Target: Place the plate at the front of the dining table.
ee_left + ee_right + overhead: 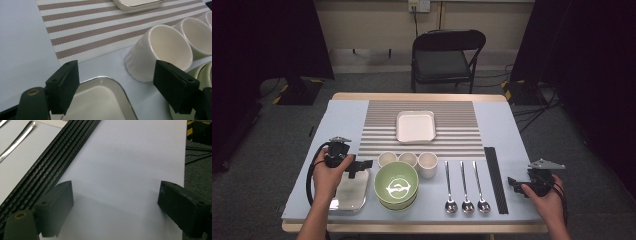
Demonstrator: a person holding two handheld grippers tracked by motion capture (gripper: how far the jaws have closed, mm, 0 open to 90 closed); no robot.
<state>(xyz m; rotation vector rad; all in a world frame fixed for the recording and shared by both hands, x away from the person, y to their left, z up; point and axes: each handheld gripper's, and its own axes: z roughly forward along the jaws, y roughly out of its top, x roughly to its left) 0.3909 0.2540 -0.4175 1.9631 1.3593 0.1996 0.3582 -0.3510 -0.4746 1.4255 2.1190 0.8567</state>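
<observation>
Pale blue sheeting is covering the table [504,125], with a striped mat [377,120] lying across its far half. Using the green bowl [396,184] as landmark: the left gripper [362,166] is hovering just left of the bowl, over the far end of a steel tray [352,192], its jaws standing spread with nothing between them. In the left gripper view the tray [105,97] is lying below and between the jaws, its far corner showing and its near part being cut off by the frame; a white cup [160,50] is sitting just beyond the right jaw. Three spoons [463,187] are lying right of the bowl, then a black strip [495,177]. The right gripper [513,182] is resting farther right, jaws spread over bare sheeting. Part of the tray is lying hidden under the left hand [328,175].
</observation>
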